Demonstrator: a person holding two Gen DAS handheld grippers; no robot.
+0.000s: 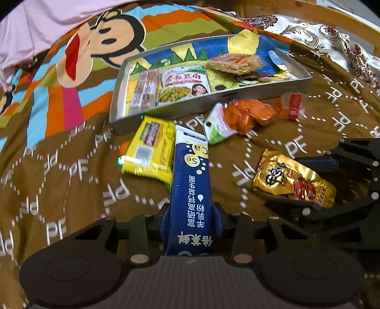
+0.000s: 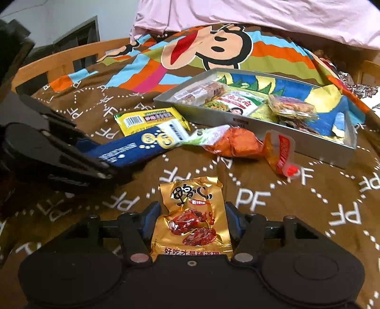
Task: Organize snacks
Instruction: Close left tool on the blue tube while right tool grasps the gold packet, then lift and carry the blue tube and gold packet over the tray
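Now | left fingers (image 1: 191, 214) pitched down, clamping blue sachet (image 1: 190, 180) | right fingers (image 2: 192, 221) straddling gold packet (image 2: 192, 218), apart

Brown cartoon bedspread (image 2: 261, 202), pink sheet (image 2: 261, 19), wooden bed frame (image 2: 59, 57), pale wall (image 2: 59, 14).

One shallow grey metal tray (image 2: 280, 140) holding at least three snack packets, the count unclear where they overlap; loose on the brown printed bedcover (image 1: 59, 185): one yellow packet (image 1: 149, 147), one blue stick sachet (image 1: 190, 180), one orange clear-wrapped pack (image 1: 251, 114), one gold foil pouch (image 2: 192, 214); two black two-finger grippers
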